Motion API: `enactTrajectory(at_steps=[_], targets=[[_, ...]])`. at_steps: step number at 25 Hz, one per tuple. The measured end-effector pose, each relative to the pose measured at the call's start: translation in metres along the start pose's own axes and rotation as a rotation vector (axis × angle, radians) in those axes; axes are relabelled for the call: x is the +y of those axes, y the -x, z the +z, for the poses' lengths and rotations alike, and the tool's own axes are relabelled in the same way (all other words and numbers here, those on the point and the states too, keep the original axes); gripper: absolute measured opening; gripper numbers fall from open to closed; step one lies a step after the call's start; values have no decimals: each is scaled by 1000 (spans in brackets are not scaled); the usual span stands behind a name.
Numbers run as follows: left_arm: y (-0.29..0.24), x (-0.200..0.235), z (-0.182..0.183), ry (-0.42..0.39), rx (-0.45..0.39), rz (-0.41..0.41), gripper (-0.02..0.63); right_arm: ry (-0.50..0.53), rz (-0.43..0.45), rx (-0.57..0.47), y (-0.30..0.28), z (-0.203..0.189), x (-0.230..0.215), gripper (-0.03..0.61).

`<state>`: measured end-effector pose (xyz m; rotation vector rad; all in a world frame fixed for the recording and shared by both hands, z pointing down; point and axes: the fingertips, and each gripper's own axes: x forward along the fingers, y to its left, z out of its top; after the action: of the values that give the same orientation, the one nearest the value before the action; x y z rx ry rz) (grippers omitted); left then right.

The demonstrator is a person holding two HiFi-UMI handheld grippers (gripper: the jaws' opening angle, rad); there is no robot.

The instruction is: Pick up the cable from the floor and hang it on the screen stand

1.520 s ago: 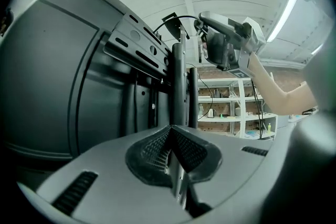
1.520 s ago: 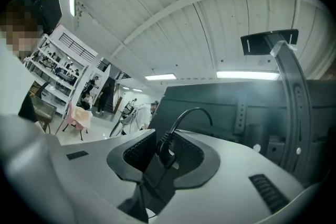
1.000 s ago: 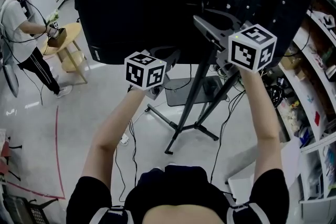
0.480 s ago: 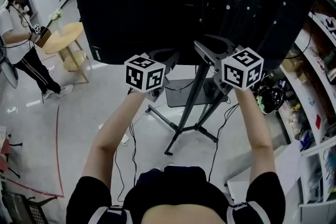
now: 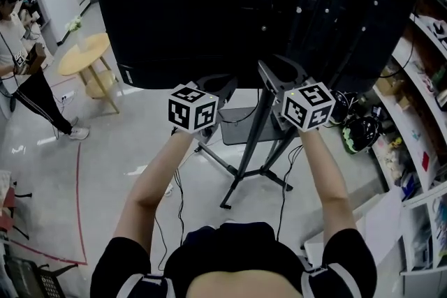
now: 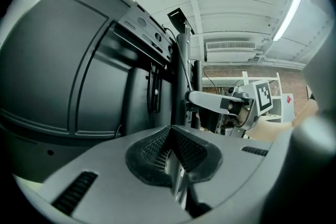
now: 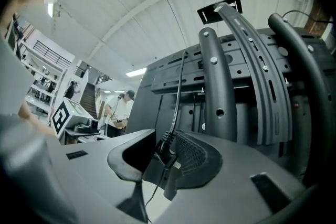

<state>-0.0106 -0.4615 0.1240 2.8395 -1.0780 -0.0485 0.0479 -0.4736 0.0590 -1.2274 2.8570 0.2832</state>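
Up behind the screen (image 5: 209, 10) we go, both tools pointing level at the screen stand (image 7: 216, 86). The right claw (image 7: 164, 159) has the cable (image 7: 176, 105). Its thick ribbed end is pinched between the pads (image 7: 193, 157), though the jaws have just eased a shade wider, which reads to me like a grip loosening to leave it on the stand. From there the cable climbs straight up towards the mounting bracket (image 7: 173, 77), so it's off the floor and at the stand, but I can't make out exactly where it catches. The left claw (image 6: 171, 148) is closed on nothing, pads together, parked alongside and spare, I'd say. The head view gives the raised forearms and the stand's tripod legs (image 5: 244, 171) but no sign of the cable in the grip. Only the right gripper view shows that. The left gripper view catches the right claw side-on past the column (image 6: 182, 76).
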Motion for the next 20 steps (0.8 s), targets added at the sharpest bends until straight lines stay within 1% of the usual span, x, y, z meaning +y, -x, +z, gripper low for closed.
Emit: enactTrajectory(at_steps=[3, 7, 12, 15, 17, 19, 20], targets=[[1, 0, -7, 9, -4, 1, 3, -21, -18, -59, -1, 0, 2, 121], [5, 0, -8, 31, -23, 2, 3, -78, -20, -110, -4, 0, 8, 121], [9, 2, -15, 43, -35, 7, 3, -109, -37, -173, -3, -4, 13, 121], [12, 4, -19, 40, -32, 15, 3, -160, -36, -228, -1, -1, 13, 127], [14, 4, -21, 31, -34, 19, 3, -183, -46, -257, 4, 0, 12, 149], [16, 3, -23, 28, -38, 16, 3, -184, -64, -264, 7, -4, 13, 191], [17, 3, -23, 27, -40, 15, 3, -185, -73, -264, 9, -7, 14, 200]])
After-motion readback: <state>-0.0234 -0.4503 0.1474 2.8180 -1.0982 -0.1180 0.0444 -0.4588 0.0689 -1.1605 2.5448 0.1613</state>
